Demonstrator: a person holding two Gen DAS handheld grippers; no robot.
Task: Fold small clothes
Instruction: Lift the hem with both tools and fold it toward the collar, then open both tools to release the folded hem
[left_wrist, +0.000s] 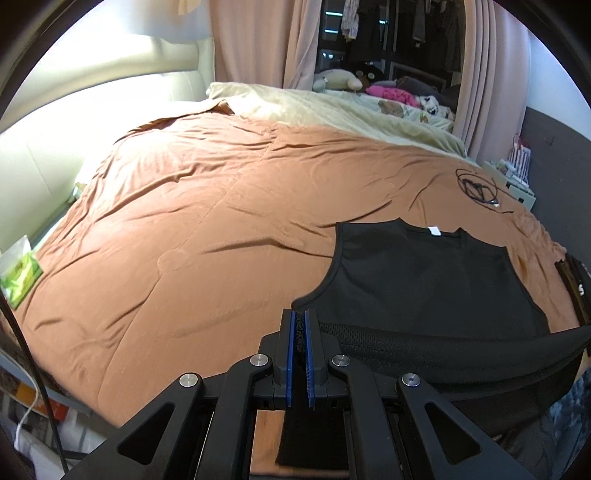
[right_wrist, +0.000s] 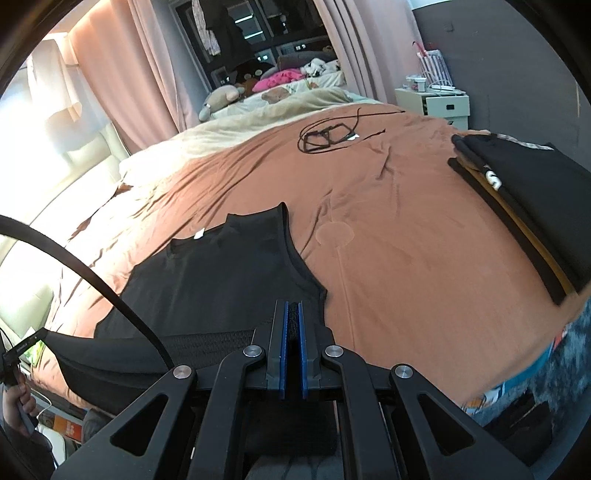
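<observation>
Both grippers were clamped on the vest's bottom hem, one at each corner. Left gripper had its jaws nearly closed with black mesh pinched between the blue pads; right gripper the same on the other corner. Hem stretched taut between them, lifted off the bed, running left-right across the near edge.

Vest lay ahead of the fingers, long axis pointing away from them, collar and white tag at the far end, upper part flat on the brown cover. Neither hand was nearer; they were level with each other.

My read: hem goes forward over the body toward the collar, both hands moving together.

Further right sat a folded stack. Far off, a black cable on the cover.
</observation>
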